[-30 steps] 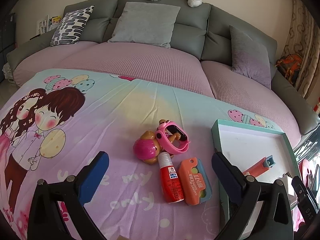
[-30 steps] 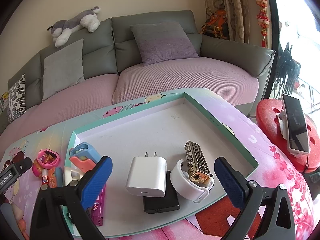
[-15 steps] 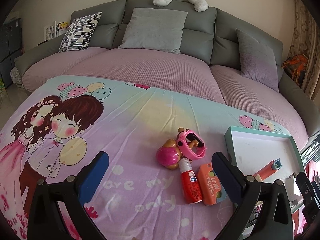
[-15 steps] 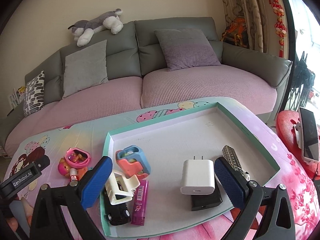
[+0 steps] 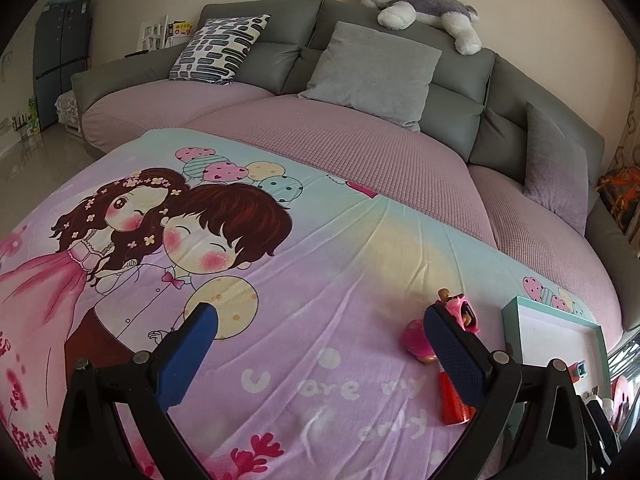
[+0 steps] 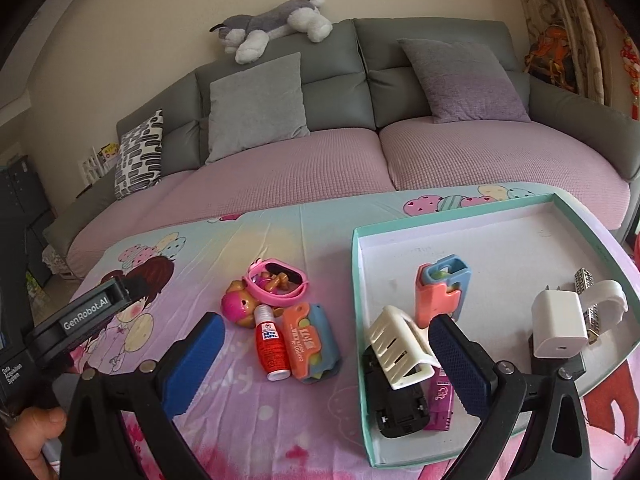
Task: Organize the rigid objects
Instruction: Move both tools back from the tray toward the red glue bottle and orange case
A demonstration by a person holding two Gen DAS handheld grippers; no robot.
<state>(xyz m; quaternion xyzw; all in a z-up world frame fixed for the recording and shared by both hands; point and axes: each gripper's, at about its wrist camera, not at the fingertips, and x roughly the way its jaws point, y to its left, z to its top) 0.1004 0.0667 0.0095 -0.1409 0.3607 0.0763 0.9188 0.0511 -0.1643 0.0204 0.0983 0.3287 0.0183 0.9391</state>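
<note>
Right gripper [image 6: 320, 364]: wide open, nothing held, hovering near the loose pile, likely lined up for the next pick
Left gripper [image 5: 320, 354]: wide open, empty, over bare cloth left of the pile, apparently idle
Loose pile: red bottle [image 6: 272, 344] lying flat, touching the orange-and-blue case [image 6: 312, 342] on its right; pink toy figure [image 6: 238, 306] and pink watch [image 6: 278, 280] just beyond; all outside the tray, so judged still unsorted
Tray [image 6: 356, 292]: teal-rimmed, right of the pile; white hair clip [image 6: 398, 344] resting on a black block [image 6: 396, 404], magenta stick [image 6: 440, 398] beside them, coral-and-blue case [image 6: 440, 288] further in, white charger [image 6: 558, 320] at the right; gathered here as the sorted set
Tabletop [image 5: 320, 280]: covered by a cartoon-print cloth, slightly wrinkled, soft enough to let small things tilt
Room: grey sofa [image 6: 360, 60] with pink seat cover along the far side, cushions, plush husky [image 6: 276, 24] on the backrest
</note>
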